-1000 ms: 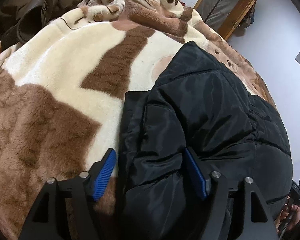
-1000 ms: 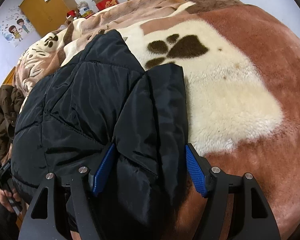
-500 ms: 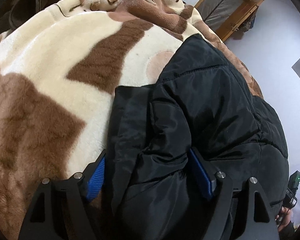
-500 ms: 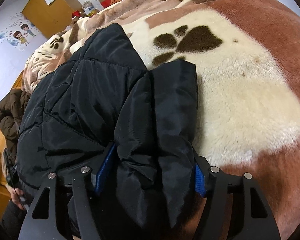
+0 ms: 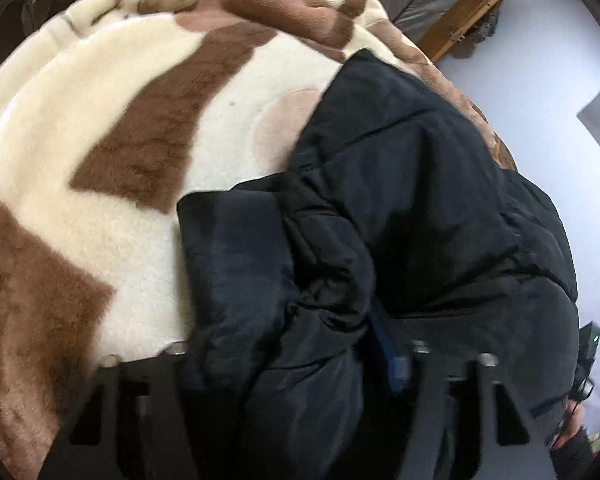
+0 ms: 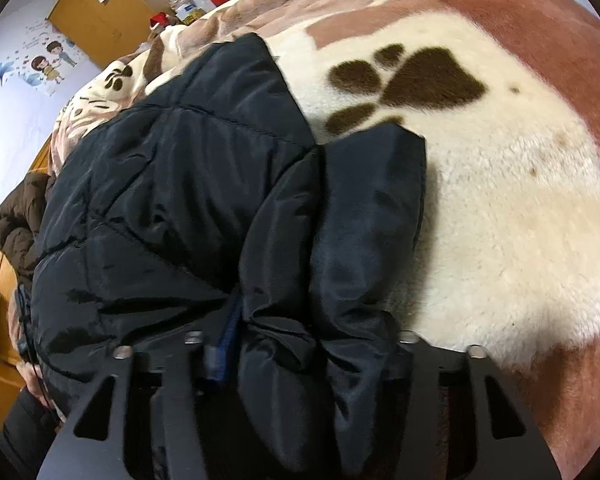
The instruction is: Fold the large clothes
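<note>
A black padded jacket [image 5: 412,184] lies on a brown and cream fleece blanket [image 5: 100,128]. In the left wrist view my left gripper [image 5: 288,344] stands around the jacket's near left edge, its fingers pressing into bunched fabric; one blue pad [image 5: 388,344] shows, the other is hidden. In the right wrist view the jacket [image 6: 172,184] fills the left, and my right gripper [image 6: 304,340] is likewise closed in on the near right edge beside the folded sleeve [image 6: 372,208]; one blue pad [image 6: 226,340] shows.
The blanket [image 6: 520,200] has a dark paw print to the right of the jacket. A brown coat [image 6: 16,220] lies at the far left. A wooden door [image 6: 100,16] and boxes stand behind the bed. A wooden frame [image 5: 440,12] leans on the wall.
Both grippers have pushed forward over the jacket's near edge and narrowed on it. The fabric between the fingers has bunched up and now hides most of the blue pads.
</note>
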Demonstrator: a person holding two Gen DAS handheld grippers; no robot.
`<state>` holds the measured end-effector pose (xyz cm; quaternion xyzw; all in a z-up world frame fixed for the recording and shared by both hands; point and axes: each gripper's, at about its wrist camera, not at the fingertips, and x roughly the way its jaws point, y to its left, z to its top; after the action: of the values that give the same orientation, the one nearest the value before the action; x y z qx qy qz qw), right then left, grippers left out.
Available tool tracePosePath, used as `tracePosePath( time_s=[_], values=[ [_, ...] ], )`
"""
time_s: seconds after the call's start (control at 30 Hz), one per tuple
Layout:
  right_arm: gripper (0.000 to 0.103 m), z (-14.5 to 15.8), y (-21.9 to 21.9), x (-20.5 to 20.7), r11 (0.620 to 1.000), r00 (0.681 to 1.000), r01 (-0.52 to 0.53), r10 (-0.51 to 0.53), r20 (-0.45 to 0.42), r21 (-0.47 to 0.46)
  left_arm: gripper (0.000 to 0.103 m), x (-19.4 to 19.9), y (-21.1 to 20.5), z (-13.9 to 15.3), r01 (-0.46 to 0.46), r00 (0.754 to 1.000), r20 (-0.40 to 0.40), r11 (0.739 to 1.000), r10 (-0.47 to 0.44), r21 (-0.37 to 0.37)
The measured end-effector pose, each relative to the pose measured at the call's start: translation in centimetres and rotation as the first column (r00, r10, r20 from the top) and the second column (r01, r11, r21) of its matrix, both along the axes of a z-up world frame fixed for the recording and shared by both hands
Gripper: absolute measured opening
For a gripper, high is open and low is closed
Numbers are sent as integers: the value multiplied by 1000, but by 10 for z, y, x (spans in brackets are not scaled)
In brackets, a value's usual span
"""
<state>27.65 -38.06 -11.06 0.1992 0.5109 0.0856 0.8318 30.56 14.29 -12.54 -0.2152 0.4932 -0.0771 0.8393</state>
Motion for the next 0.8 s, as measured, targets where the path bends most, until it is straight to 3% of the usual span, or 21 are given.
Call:
tracePosePath(
  time_s=[0.03,0.13,0.43,0.67,0.8],
  values=[
    [37,3,1,0,1000,1000,0,0,0,-5,41,-2,-2,6,0,1000,5,1000,0,13],
    [28,22,3,-6,999,1000,-4,4,12,-37,29,-9,-4,24,5,1000,24,998,-7,64],
    [22,97,7,-32,998,991,-18,26,134,-67,27,-44,-4,109,1,985,170,997,-14,79],
    [22,132,14,-45,998,980,-21,31,198,-52,27,-55,5,155,1,969,245,997,-21,82],
    [22,145,29,-33,998,974,-30,40,224,-48,27,-51,18,173,-9,962,271,995,-18,98]
  ],
)
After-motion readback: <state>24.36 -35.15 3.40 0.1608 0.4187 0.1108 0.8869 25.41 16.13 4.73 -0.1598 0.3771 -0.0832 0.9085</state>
